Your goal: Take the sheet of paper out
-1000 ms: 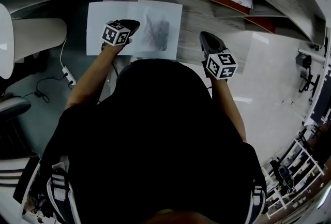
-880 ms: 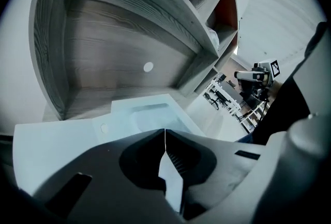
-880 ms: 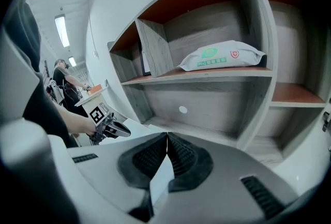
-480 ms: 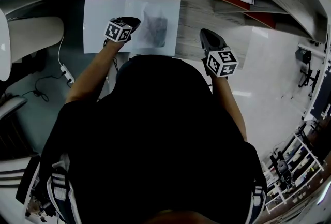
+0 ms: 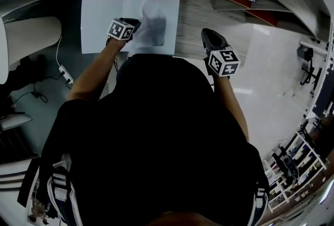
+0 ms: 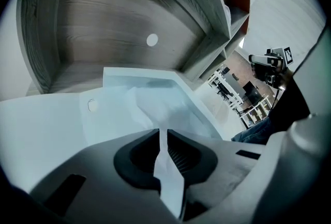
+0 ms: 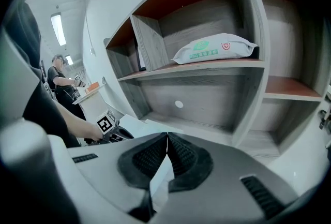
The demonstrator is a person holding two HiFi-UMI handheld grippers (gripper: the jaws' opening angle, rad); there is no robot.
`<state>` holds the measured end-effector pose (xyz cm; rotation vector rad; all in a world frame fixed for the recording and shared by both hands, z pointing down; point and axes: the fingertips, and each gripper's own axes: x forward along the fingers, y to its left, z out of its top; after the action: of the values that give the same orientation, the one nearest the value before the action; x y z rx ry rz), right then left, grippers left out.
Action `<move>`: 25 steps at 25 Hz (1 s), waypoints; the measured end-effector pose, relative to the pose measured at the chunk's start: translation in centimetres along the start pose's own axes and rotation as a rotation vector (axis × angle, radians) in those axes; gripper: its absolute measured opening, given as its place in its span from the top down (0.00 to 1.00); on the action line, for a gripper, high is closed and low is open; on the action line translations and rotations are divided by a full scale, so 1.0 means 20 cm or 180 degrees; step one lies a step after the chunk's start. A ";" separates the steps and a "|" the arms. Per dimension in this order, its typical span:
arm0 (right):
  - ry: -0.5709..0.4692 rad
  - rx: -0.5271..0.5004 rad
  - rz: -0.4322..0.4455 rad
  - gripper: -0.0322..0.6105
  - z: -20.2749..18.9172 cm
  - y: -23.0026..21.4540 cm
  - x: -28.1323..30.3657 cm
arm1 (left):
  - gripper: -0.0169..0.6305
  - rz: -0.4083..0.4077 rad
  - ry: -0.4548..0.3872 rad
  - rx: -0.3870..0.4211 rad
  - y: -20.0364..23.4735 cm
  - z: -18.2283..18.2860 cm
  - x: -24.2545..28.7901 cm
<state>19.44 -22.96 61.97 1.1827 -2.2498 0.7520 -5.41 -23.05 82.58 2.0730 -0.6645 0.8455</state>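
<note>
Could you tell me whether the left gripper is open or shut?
Shut: the left gripper has its jaws pressed on the edge of the white sheet of paper.

L arm (image 5: 94, 76) stretches fwd, approx. straight. Its grey-and-black two-jaw left gripper (image 5: 134, 23) w/ marker cube has jaws clamped on the white sheet of paper (image 5: 99, 21). R arm (image 5: 233, 107) is bent. The matching right gripper (image 5: 210, 38) has jaws pressed together.
</note>
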 end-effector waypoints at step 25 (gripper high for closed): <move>0.0092 0.0095 -0.0040 0.93 -0.08 -0.08 -0.03 | 0.82 0.0433 0.0114 -0.0286 0.11 -0.06 0.25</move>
<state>21.40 -22.43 63.16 1.1913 -2.2129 0.7955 -4.19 -24.05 87.93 1.9451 -0.8165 0.9102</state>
